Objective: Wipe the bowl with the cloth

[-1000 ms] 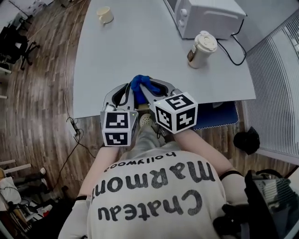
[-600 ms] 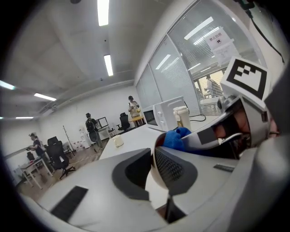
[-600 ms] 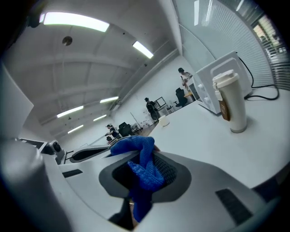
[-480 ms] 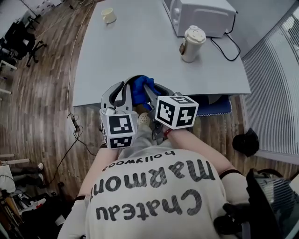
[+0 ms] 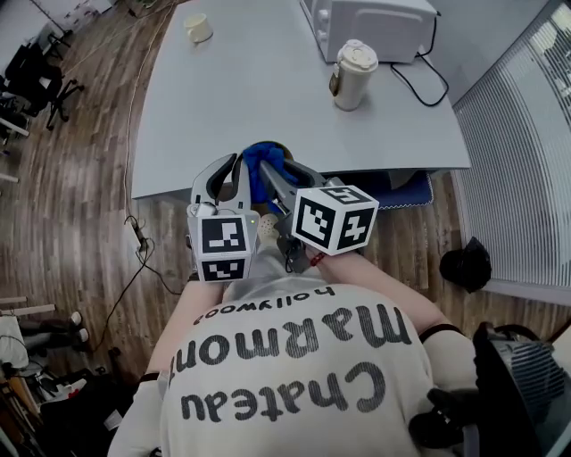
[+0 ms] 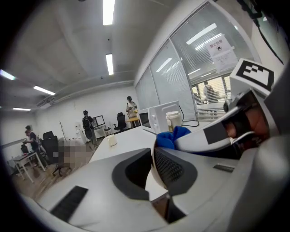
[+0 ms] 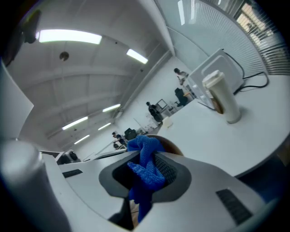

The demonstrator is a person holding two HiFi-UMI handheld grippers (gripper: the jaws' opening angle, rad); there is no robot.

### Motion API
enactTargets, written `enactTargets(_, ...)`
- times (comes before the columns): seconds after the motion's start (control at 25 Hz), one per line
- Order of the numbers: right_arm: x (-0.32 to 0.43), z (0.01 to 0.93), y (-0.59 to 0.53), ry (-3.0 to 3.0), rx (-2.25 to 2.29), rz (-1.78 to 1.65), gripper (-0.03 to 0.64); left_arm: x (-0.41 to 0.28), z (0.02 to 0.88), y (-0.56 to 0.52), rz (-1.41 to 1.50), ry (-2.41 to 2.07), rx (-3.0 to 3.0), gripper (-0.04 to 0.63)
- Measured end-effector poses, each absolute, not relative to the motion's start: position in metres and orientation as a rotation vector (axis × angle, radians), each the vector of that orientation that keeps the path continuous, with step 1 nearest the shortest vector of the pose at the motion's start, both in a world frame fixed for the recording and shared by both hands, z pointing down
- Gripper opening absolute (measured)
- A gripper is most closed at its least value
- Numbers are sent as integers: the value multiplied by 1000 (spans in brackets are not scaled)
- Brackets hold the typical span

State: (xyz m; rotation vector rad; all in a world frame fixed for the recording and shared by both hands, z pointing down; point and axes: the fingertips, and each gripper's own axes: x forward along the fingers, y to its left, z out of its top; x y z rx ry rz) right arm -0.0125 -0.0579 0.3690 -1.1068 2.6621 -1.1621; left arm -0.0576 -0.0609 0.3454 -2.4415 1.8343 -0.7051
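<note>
**both tools loaded, bowl and cloth at near edge of desk**

left tool (image 6: 152,158): jaws nearly closed, pinching the thin white rim of the bowl (image 6: 156,174). the rim runs edge-on between the pads. right tool (image 7: 147,170): jaws clamped on a bunched blue cloth (image 7: 146,167), with a wad sticking out past the tips and a tail hanging below. the right gripper view shows the bowl's tan curve just behind the cloth. the cloth looks to be at or in the bowl, contact not clear.

head view: both tools are side by side close to the person's chest, tips at the near edge of the desk (image 5: 268,80). the cloth sits between them and the bowl is mostly hidden.

far side of desk: microwave (image 5: 370,22), lidded cup (image 5: 351,73) just near of it, small cup (image 5: 198,27) far left.
</note>
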Motion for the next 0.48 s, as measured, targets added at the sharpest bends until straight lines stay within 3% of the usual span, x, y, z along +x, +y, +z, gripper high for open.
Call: enactTargets(0.48, -46, 399, -51, 3027, -926, -1125, 64, -64, 360, -50, -776, 1854, -2525, 41)
